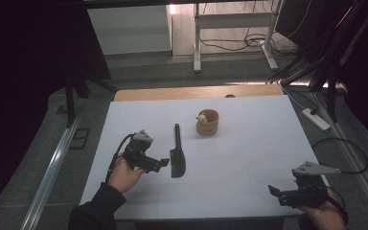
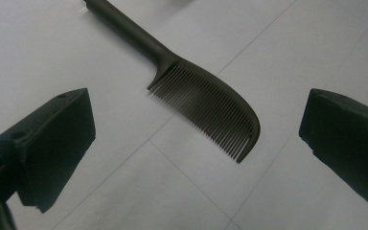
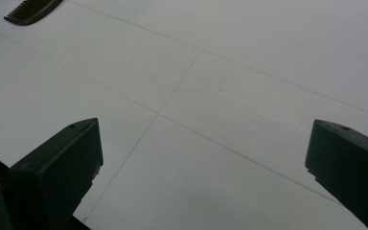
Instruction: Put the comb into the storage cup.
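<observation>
My left gripper (image 1: 162,163) hovers with jaws spread just beside the black comb (image 1: 177,154) on the white table (image 1: 249,158), while my right gripper (image 1: 274,190) hangs well apart, jaws released.

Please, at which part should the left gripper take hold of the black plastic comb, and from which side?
Probably at the comb's toothed head, across its width, from above: it lies flat on the white table, nearest the left gripper, whose open jaws already frame it. The thin handle points away toward the wooden cup.
</observation>
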`<state>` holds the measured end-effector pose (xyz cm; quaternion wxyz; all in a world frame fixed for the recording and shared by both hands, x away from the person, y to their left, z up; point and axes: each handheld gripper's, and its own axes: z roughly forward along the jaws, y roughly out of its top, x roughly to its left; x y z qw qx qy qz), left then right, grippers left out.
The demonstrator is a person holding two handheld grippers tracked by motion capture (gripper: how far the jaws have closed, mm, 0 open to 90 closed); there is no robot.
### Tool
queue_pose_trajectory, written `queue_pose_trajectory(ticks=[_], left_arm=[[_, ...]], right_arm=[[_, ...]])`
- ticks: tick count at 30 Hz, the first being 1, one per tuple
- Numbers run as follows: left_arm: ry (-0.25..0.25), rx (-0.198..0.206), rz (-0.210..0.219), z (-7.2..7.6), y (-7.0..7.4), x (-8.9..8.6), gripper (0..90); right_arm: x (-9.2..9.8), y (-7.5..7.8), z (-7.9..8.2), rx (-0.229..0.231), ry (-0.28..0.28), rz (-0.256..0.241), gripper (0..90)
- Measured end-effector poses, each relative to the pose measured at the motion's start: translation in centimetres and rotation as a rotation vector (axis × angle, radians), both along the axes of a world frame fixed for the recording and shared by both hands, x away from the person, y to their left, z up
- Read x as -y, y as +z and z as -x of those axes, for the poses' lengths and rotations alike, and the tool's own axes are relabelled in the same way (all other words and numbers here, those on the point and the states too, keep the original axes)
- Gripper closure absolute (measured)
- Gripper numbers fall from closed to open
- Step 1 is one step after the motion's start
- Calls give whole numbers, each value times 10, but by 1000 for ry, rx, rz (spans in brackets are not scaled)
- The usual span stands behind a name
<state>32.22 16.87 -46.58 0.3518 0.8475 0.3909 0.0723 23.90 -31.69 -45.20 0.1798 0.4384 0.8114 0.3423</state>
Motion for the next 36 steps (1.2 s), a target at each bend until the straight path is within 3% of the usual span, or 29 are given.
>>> queue_pose_trajectory(ticks=[5,20,27,31,36], left_arm=[[-7,-7,11,-9,0,6,0],[-31,-8,-11,-29,-2,21,0],[-42,-3,-8,-39,-1,31,0],[-41,-13,22,-45,-4,35,0],[-51,-15,10,-50,-6,39,0]], right_arm=[[0,0,0,-2,-3,2,0],[0,0,0,-1,-3,-2,0],[0,0,0,-1,-4,-4,0],[1,0,0,-2,-4,-4,0],[0,0,0,-3,-3,-3,0]])
